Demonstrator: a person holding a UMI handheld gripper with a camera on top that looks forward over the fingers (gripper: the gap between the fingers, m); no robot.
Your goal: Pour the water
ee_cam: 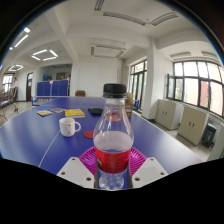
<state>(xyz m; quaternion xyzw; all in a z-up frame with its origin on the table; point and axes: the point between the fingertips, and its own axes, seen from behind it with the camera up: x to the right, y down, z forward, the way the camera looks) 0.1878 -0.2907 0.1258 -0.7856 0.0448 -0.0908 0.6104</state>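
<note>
Bottle (113, 140) upright in claw (112, 160), both pink pads (91, 158) pressed against its lower body; red drink fills lower half, dark cap still on. White mug (69, 126) stands on blue surface (30, 140) beyond bottle and to its left, handle toward bottle. Small red disc (89, 133) lies between mug and bottle; yellow book (75, 112) and dark bowl (96, 111) farther behind mug. Step, judged: bottle gripped, carry toward mug. Next move calls for bringing neck over mug rim, then tilting slowly; cap on would block pour.

capped bottle (113, 135) upright, red liquid; white mug (68, 126) beyond.
</note>
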